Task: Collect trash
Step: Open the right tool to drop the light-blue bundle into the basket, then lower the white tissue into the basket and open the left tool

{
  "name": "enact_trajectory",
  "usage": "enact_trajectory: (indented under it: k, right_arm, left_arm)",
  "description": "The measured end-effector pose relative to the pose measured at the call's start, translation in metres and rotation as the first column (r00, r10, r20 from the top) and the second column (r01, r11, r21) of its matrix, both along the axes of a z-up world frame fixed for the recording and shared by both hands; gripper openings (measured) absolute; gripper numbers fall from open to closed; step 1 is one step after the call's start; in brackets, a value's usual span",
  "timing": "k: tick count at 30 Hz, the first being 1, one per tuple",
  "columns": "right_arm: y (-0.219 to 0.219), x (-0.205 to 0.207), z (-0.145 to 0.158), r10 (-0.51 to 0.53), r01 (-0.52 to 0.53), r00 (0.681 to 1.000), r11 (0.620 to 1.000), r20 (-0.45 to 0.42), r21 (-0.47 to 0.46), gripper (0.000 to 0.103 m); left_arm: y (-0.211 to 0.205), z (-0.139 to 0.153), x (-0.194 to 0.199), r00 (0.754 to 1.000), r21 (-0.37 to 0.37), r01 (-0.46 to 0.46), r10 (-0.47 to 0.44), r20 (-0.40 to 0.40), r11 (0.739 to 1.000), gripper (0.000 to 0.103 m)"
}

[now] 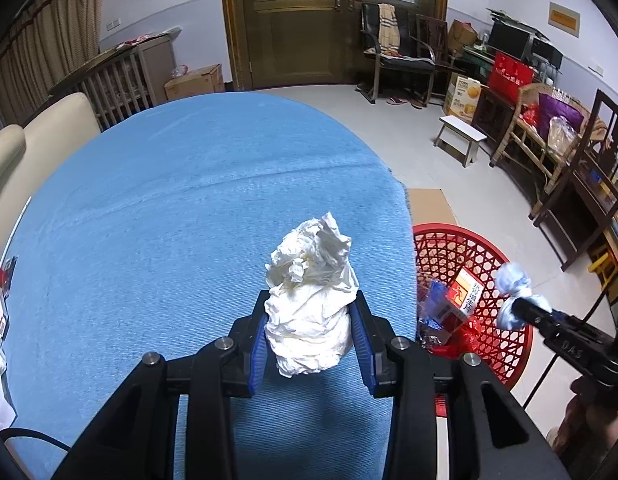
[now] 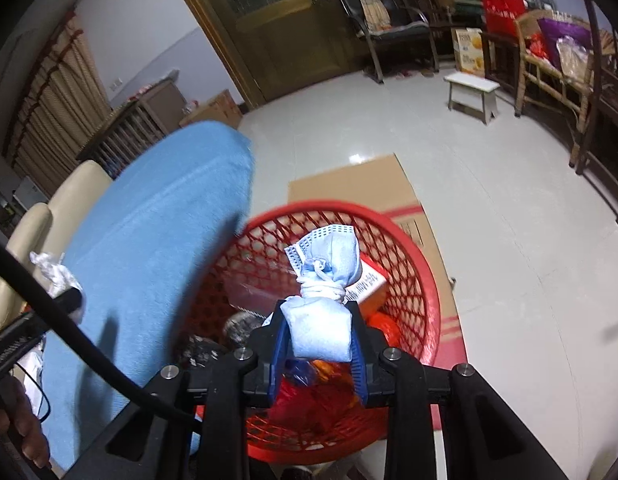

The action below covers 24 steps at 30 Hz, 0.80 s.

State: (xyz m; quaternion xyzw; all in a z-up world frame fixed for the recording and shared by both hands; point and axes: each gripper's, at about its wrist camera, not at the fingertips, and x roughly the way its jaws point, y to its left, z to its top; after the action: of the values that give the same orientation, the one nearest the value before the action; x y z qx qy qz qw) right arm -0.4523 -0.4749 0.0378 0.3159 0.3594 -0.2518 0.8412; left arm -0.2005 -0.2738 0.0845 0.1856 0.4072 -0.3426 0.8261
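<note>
Surroundings: a blue cloth-covered table is seen beside a red plastic lattice basket set on a flat brown cardboard sheet; a small white stool stands well apart on the floor.

1 basket, approx. half filled w/ wrappers and an orange carton.

Left gripper is clenched on 1 crumpled white paper wad, held over the table near its basket-side edge.

Right gripper is clamped on 1 rolled, tied light-blue face mask, held above the basket opening.
</note>
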Motion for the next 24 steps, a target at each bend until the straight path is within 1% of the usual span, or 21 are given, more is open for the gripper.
enact_trajectory:
  k: [1,2,3,4,7,11,17,24]
  right_arm:
    - [-0.001,0.000,-0.003,-0.002,0.002,1.000,1.000,-0.006,0.014,0.036]
    - [-0.002,-0.002,-0.005,-0.011,0.011,1.000,1.000,-0.009,0.027,0.056]
    - [-0.003,-0.004,-0.005,-0.019,0.019,1.000,0.999,-0.007,0.031,0.070]
    - [-0.003,-0.009,-0.002,-0.033,0.032,0.999,0.999,0.015,0.024,0.080]
    - [-0.007,-0.015,0.006,-0.051,0.051,0.998,0.999,0.045,0.006,0.080]
    - [-0.015,-0.027,0.020,-0.086,0.086,0.992,0.996,0.092,0.011,0.080]
    - [-0.014,-0.035,0.036,-0.086,0.085,0.986,0.996,0.145,0.008,0.080]
    - [-0.016,-0.041,0.042,-0.086,0.089,0.981,0.996,0.174,-0.009,0.080]
  left_arm:
    - [-0.002,0.000,-0.001,1.000,0.002,0.005,-0.005,0.000,1.000,0.039]
    - [-0.005,0.000,-0.002,1.000,0.004,0.010,-0.010,0.000,1.000,0.039]
    - [-0.008,0.000,-0.004,1.000,0.007,0.018,-0.018,0.001,1.000,0.039]
    - [-0.010,-0.001,-0.005,1.000,0.008,0.021,-0.021,0.001,1.000,0.039]
    - [-0.019,-0.001,-0.010,0.999,0.010,0.037,-0.037,-0.004,0.999,0.039]
    - [-0.032,0.000,-0.019,0.997,0.019,0.072,-0.072,-0.003,0.997,0.039]
    - [-0.056,-0.005,-0.035,0.993,0.035,0.115,-0.114,-0.016,0.993,0.039]
    - [-0.075,-0.010,-0.051,0.988,0.051,0.152,-0.151,-0.027,0.987,0.039]
